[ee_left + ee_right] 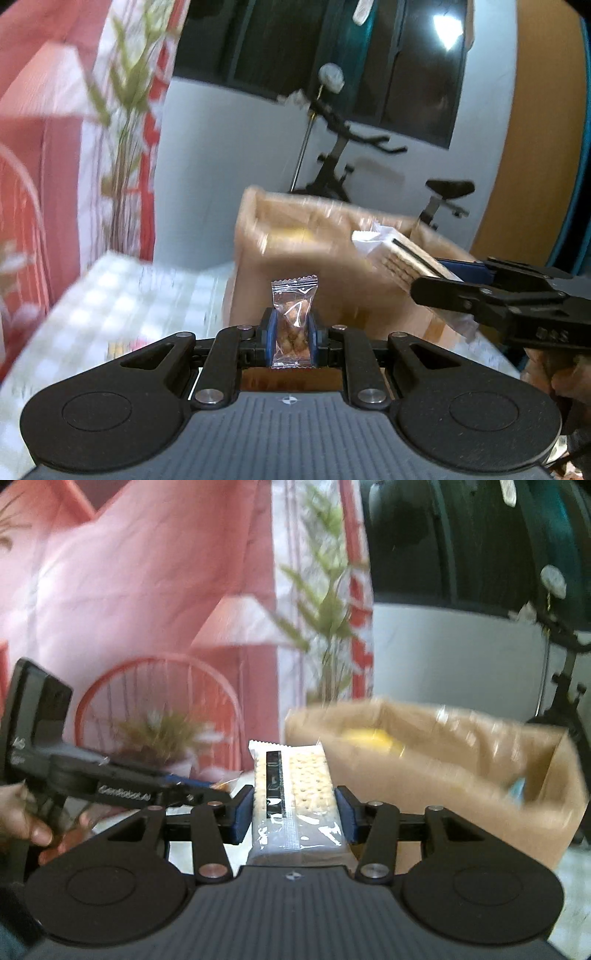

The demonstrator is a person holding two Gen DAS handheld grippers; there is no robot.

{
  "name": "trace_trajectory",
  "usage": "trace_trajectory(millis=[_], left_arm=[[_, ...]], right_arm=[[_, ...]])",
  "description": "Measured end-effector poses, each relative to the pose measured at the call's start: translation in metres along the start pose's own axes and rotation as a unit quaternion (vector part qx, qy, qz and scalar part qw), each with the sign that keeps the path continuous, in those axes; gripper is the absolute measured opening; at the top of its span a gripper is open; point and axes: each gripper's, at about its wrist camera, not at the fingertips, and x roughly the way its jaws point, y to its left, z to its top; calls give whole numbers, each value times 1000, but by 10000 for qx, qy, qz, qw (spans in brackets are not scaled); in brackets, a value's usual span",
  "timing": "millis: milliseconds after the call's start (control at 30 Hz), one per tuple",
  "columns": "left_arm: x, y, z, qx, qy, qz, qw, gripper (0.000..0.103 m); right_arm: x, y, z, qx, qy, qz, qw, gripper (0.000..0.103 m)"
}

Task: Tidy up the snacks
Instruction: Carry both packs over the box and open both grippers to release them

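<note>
Open brown cardboard box (443, 775) ahead, something yellow inside. Right gripper (293, 812) clamps a clear-wrapped pack of pale crackers (295, 786), just short of the box's near wall. Left gripper (291, 328) pinches a small clear sachet of brown nuts (293, 314), also short of the box. Advice: clear the rim before releasing, one at a time.

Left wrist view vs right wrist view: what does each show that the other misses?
Left wrist only: the left gripper shut on a small clear nut packet, a checkered tablecloth and the exercise bike's saddle. Right wrist only: the right gripper shut on a cracker pack, with the crackers' face readable, and a red wire chair. Both: the open cardboard box with something yellow inside, and the pink curtain.
</note>
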Motion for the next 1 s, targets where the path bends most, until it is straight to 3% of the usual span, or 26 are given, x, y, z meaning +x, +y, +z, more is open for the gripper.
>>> trace_trajectory(millis=[133,300,533,567,600,700,800,1000], left_arm=[[18,-14,33,92,-111,-113,9998,19],[59,-32,65,231,4,-328,9992,19],[119,-53,85,486,189,-164,9985,21],[122,-53,85,473,196,-153,9986,30],[124,-53,86,458,192,-130,9987,48],[117,-51,87,476,51,3,9989,80],[109,-48,89,575,66,106,9983,90],[81,-31,90,516,134,333,9980,95]], right_arm=[[6,-28,28,-5,6,-472,9989,49],[30,-74,45,178,382,-1086,9932,49],[53,-116,44,378,846,-1461,9849,50],[57,-119,44,400,863,-1501,9841,51],[56,-121,44,435,853,-1545,9833,52],[48,-127,42,578,732,-1550,9835,71],[39,-129,43,669,647,-1611,9825,79],[12,-111,47,880,331,-1630,9821,99]])
